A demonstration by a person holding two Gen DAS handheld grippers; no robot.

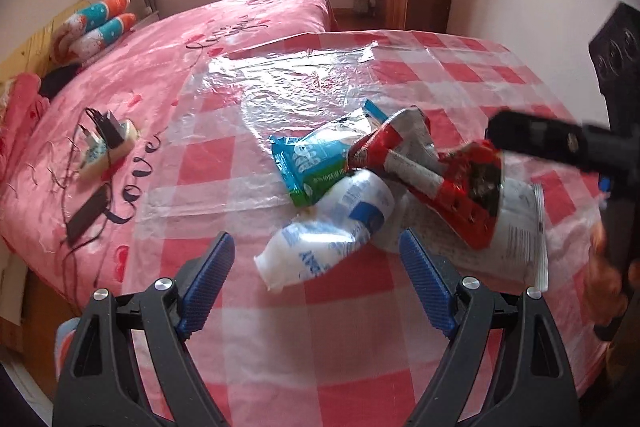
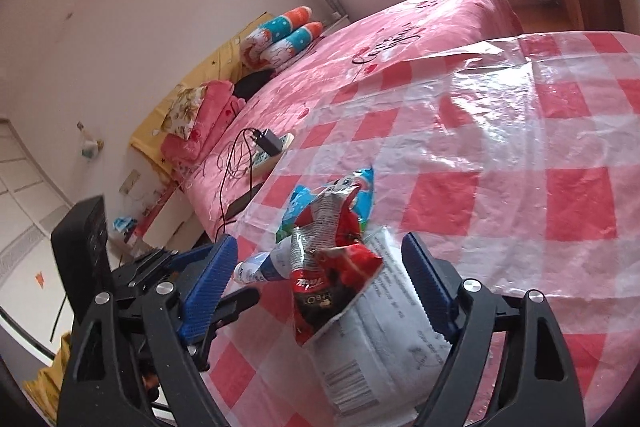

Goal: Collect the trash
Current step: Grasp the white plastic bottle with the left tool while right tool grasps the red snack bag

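On the left wrist view, the left gripper (image 1: 316, 275) tilts down over a red-and-white checked cloth (image 1: 460, 75) covered with clear plastic film, its blue pads (image 1: 208, 283) spread wide with nothing pressed between them. Just beyond the pads lies a heap of trash: a white pouch with blue print (image 1: 328, 231) nearest, its end lying between the two pads without touching either; a blue-and-green wrapper (image 1: 312, 159) behind it; a crumpled red wrapper (image 1: 432, 171) to the right, lying partly on a white printed bag (image 1: 516, 231). All four touch or overlap. The right gripper (image 1: 560, 143) reaches in from the right edge, blurred, one black finger over the red wrapper; whether it touches is unclear. A hand (image 1: 608, 267) shows dimly at that edge. A pink bedspread (image 1: 168, 47) with a power strip (image 1: 108, 143) lies to the left.

From the right wrist view, the right gripper (image 2: 320, 287) points down at the same heap, pads (image 2: 428, 283) spread apart. The red wrapper (image 2: 332, 267) stands crumpled between them, touching neither, and rests on the white printed bag (image 2: 376, 339). The white pouch (image 2: 260, 267) and blue-and-green wrapper (image 2: 300, 203) lie behind. The left gripper (image 2: 224, 307) shows at lower left, its black finger beside the pouch.
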